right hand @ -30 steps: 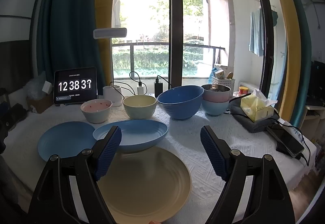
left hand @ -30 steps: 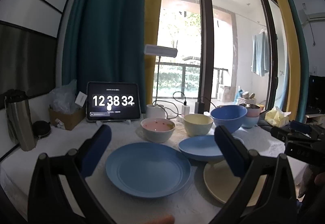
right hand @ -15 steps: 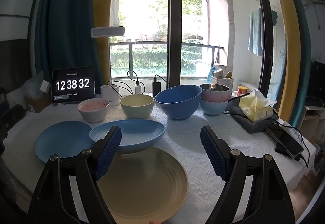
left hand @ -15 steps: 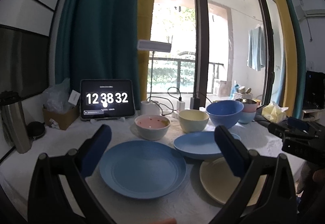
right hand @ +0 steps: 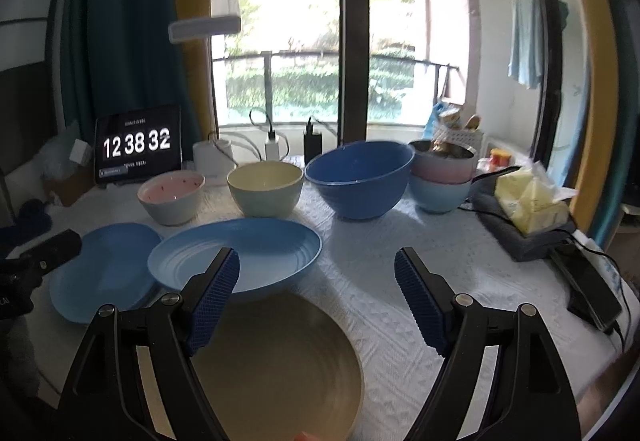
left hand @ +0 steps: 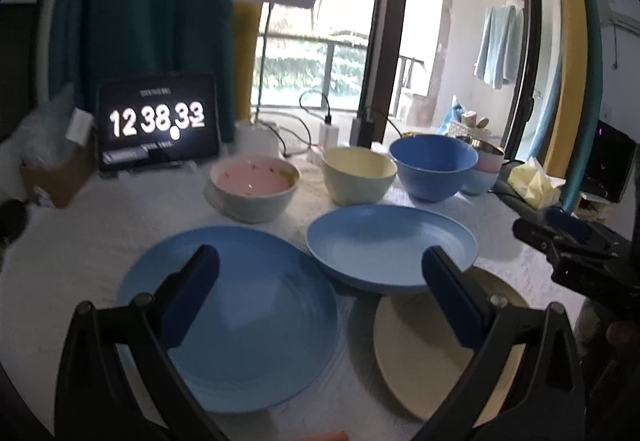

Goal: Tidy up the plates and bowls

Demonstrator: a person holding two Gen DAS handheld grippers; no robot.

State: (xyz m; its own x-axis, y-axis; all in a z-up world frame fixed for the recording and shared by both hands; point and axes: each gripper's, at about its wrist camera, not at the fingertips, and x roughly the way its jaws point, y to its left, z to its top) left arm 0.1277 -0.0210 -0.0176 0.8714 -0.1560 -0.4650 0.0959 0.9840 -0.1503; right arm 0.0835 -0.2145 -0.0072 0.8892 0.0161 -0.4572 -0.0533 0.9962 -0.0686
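Blue flat plate (left hand: 236, 325) on the counter (right hand: 400, 281) now looms nearer the left gripper (left hand: 320, 305), fingers wide and empty: probably an approach, though blurred. Right gripper (right hand: 316, 301), equally wide, hovers over the beige plate (right hand: 280, 357).

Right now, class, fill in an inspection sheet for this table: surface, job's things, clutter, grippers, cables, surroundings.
Surface: white textured cloth on the table.
Job's things: flat blue plate, deep blue plate, beige plate; pink bowl, cream bowl, big blue bowl, stacked bowls.
Clutter: tablet clock, tissues, phone.
Grippers: left gripper open, empty; right gripper open, empty.
Cables: charger leads at the table's back.
Surroundings: window, curtains.
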